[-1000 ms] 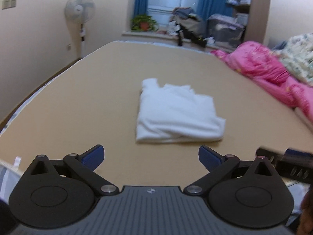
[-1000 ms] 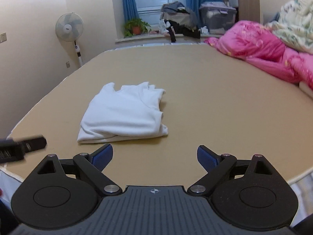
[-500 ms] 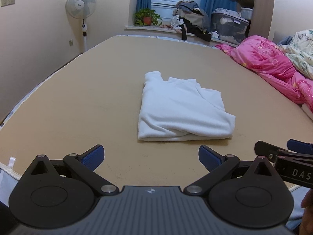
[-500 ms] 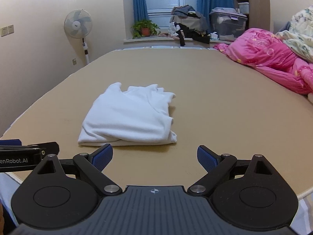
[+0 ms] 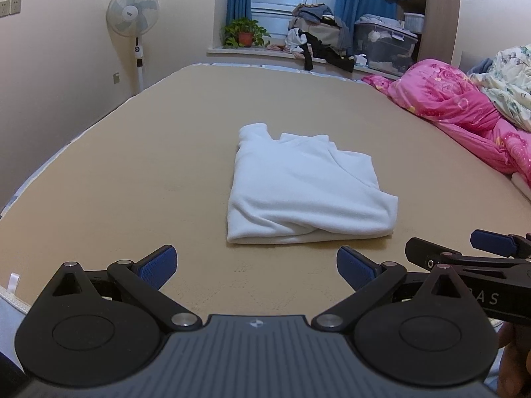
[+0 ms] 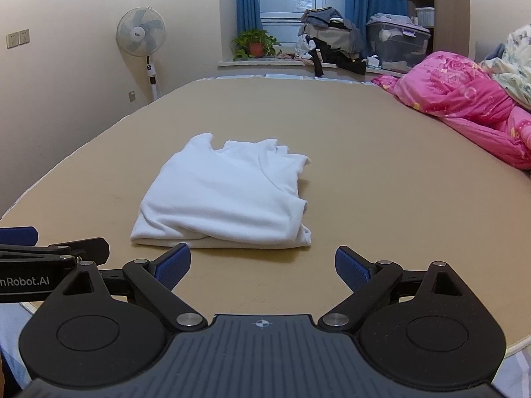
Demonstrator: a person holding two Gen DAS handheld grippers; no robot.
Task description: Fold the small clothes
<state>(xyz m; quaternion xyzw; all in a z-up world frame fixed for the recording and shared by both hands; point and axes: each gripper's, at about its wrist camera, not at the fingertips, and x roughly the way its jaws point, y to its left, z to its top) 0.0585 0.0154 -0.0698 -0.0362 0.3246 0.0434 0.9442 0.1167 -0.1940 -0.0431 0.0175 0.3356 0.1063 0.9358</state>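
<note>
Two grippers are hovering side by side at the near edge of the tan bed surface (image 5: 139, 179), both with jaws spread wide and gripping nothing; the left gripper (image 5: 255, 263) is pointing at the folded white garment (image 5: 305, 189) from just short of its near fold, and the right gripper (image 6: 262, 263) is facing the same garment (image 6: 229, 199), its left pad nearly at the cloth's near edge. Folded into a rough rectangle, the garment is lying flat in the middle of the near half of the bed, its thick rounded fold facing the grippers and its looser layered edges facing away; bare surface is stretching wide to its left, beyond it and to its right. Well off to the right, a pink quilt (image 5: 464, 112) is taking up the bed's far right side; a standing fan (image 5: 132, 16) is standing by the left wall.
</note>
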